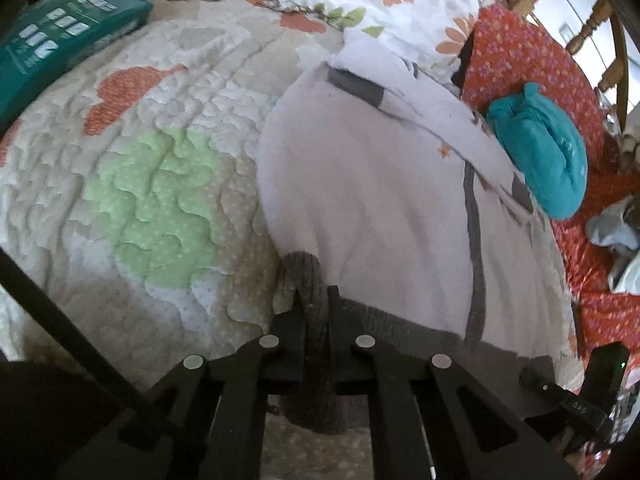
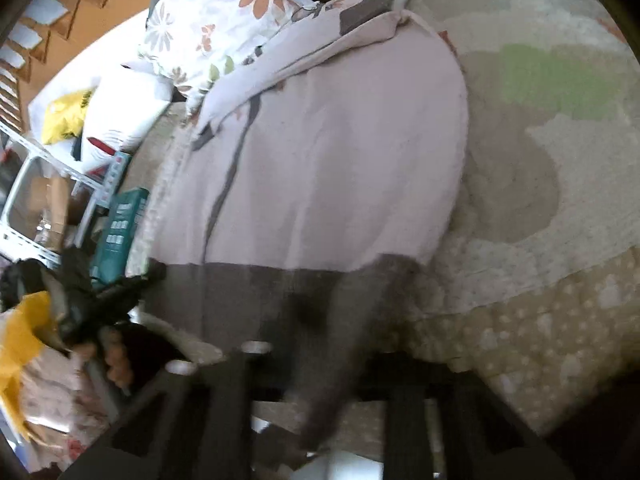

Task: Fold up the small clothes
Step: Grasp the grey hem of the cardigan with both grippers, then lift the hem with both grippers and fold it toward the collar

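Observation:
A small pale pink garment (image 1: 372,184) with grey trim lies spread on the quilt (image 1: 152,184). My left gripper (image 1: 316,300) is shut on its grey ribbed hem (image 1: 316,360) at the near left corner. In the right wrist view the same garment (image 2: 340,148) stretches away, and my right gripper (image 2: 320,360) is shut on the grey hem band (image 2: 340,320) at its near edge; this view is blurred. My left gripper also shows there at the left (image 2: 104,300).
A teal folded cloth (image 1: 548,152) lies on an orange floral sheet (image 1: 532,56) to the right. A green package (image 1: 60,36) lies at the far left. A floral pillow (image 2: 224,20) sits beyond the garment. A wooden chair (image 1: 592,28) stands at the back right.

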